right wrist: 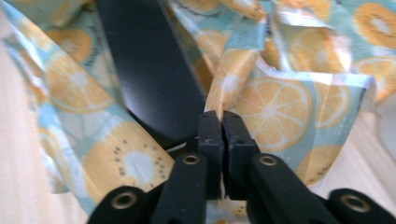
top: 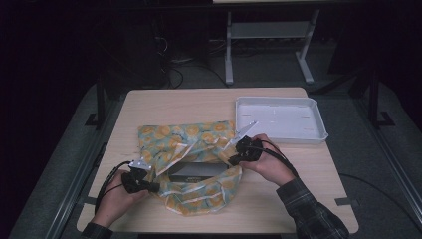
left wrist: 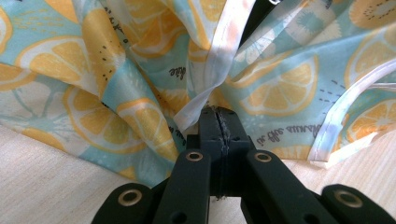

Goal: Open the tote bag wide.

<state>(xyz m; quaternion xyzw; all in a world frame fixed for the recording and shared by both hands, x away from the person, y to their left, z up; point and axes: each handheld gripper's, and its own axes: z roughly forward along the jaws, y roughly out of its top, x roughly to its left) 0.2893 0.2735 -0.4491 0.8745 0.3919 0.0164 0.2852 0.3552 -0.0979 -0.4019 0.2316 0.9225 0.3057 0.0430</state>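
Cloth (top: 199, 144) lies mid-table, at 9 o'clock of the tray (top: 278, 118), draped round a dark box (top: 195, 172). Left gripper (top: 154, 187) and right gripper (top: 233, 160) each clamp its hem. Best to lift both edges evenly, keeping the mouth wide over the box.

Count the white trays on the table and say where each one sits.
1. The white tray sits at the table's far right corner, beyond the right gripper and apart from the fruit-print cloth.
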